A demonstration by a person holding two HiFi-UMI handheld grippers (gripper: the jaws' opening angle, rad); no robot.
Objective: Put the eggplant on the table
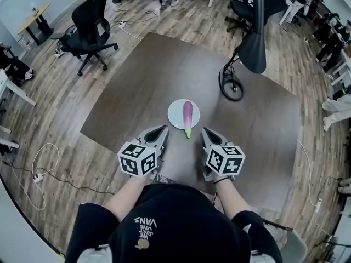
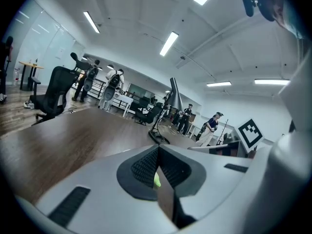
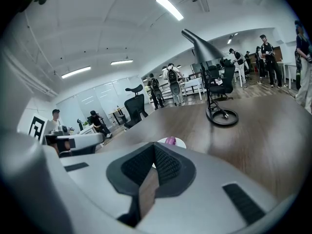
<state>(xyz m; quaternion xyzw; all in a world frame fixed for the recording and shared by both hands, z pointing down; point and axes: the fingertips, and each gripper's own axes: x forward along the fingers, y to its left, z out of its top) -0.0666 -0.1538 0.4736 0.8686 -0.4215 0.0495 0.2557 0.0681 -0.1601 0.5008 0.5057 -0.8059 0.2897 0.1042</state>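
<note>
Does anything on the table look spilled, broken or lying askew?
Nothing is spilled or broken. Only the eggplant looks odd: its green stem end pokes over the rim of the white plate, toward the person. The lamp stands upright.

Open-plan office w/ swivel chairs [image 1: 90, 23], desks [image 1: 35, 16], ceiling strip lights [image 2: 168, 43] & ppl [image 3: 171, 84] standing about.

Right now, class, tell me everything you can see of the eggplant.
The eggplant is slim and long, purple fading to pale pink, with a green stem end. It lies flat on a round white plate on the dark brown table, stem toward the person and poking past the rim. Only the plate touches it; the left tongs and right tongs flank the stem, shut, apart from it.
</note>
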